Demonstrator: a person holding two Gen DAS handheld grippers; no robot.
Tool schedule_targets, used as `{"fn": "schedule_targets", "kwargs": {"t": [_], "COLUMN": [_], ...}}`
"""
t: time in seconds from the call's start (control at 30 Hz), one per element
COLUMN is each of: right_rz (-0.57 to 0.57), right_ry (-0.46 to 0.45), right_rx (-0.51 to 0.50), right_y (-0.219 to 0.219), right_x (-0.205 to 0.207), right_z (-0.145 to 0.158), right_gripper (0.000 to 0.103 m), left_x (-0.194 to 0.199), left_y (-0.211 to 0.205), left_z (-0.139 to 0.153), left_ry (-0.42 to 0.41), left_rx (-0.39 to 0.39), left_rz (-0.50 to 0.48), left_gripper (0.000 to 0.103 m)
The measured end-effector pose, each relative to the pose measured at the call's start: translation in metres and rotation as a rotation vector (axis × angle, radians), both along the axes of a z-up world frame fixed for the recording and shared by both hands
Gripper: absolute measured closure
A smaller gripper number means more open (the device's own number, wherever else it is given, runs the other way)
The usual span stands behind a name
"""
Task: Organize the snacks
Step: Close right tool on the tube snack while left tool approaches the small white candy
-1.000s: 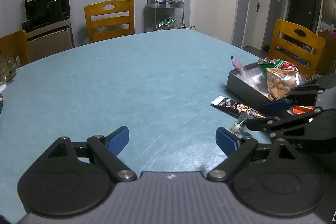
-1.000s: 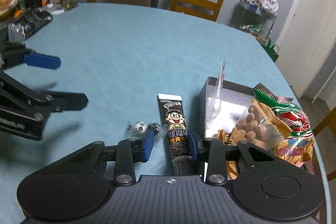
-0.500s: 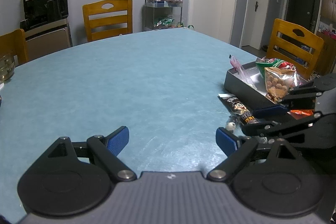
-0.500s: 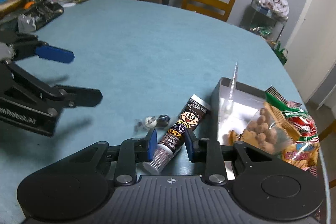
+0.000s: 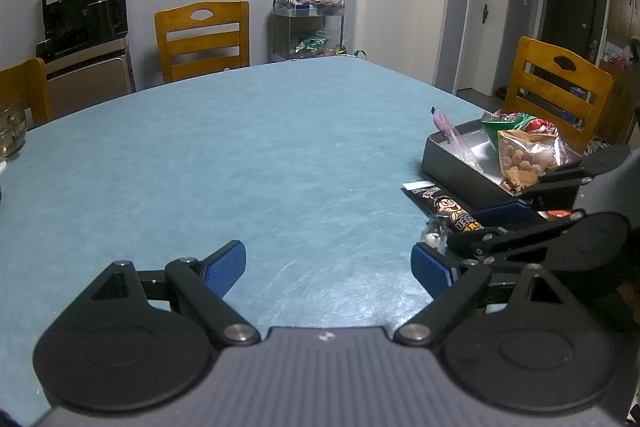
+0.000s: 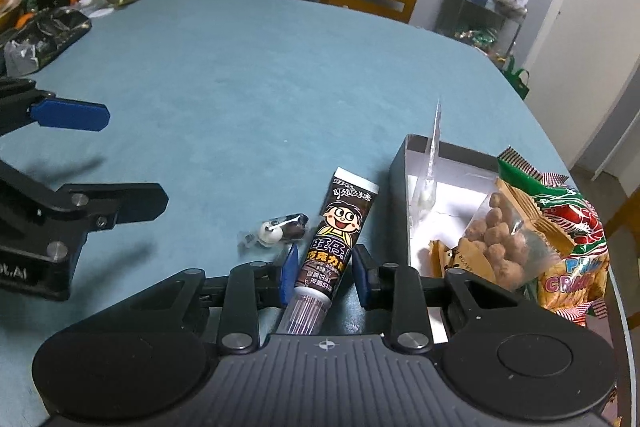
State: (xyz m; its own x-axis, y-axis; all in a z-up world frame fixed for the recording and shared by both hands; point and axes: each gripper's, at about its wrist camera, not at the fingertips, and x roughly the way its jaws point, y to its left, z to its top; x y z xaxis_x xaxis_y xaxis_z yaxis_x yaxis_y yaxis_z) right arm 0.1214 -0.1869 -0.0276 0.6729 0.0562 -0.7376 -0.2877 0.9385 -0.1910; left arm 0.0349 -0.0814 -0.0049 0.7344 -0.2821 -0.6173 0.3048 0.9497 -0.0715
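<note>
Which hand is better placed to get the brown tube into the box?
Right. The right gripper already has its fingers closed on the brown tube, right beside the box. The left gripper stands open over bare table, farther away.

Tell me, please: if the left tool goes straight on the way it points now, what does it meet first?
Most likely the bare blue table. The left tool stands open and tilts downward, with nothing between its fingers. The candy tube and the right tool lie off to its right side, though depth is unclear.
</note>
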Motion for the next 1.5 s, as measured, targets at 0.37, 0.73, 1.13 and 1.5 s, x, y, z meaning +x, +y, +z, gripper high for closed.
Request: {"fn": "schedule_targets", "kwargs": {"t": [0.37, 0.73, 1.13, 1.5], "right_rz": [0.061, 0.062, 0.116, 0.116], "right_ry": [-0.019, 0.027, 0.028, 0.027], "right_rx": [0.002, 0.104, 0.148, 0.146], "right_y": [0.002, -0.024, -0.031, -0.024], "right_x": [-0.018, -0.052, -0.065, -0.06], "right_z": [-0.004, 0.003, 0.01, 0.007], "right_gripper": [0.078, 0.078, 0.059, 0.059], "left_x": [0.001, -0.003, 0.023, 0.027], "left_y": [-0.002, -0.029, -0.052, -0.055], "left_z": [-0.001, -0.013, -0.023, -0.029], "left_ry": [0.004, -0.008, 0.068, 0.061], "left_rx": [0.002, -0.002, 0.008, 0.006], "left_rz": [-0.01, -0.232, -0.255, -0.256], "left_gripper": [0.012, 0.013, 0.06, 0.087]}}
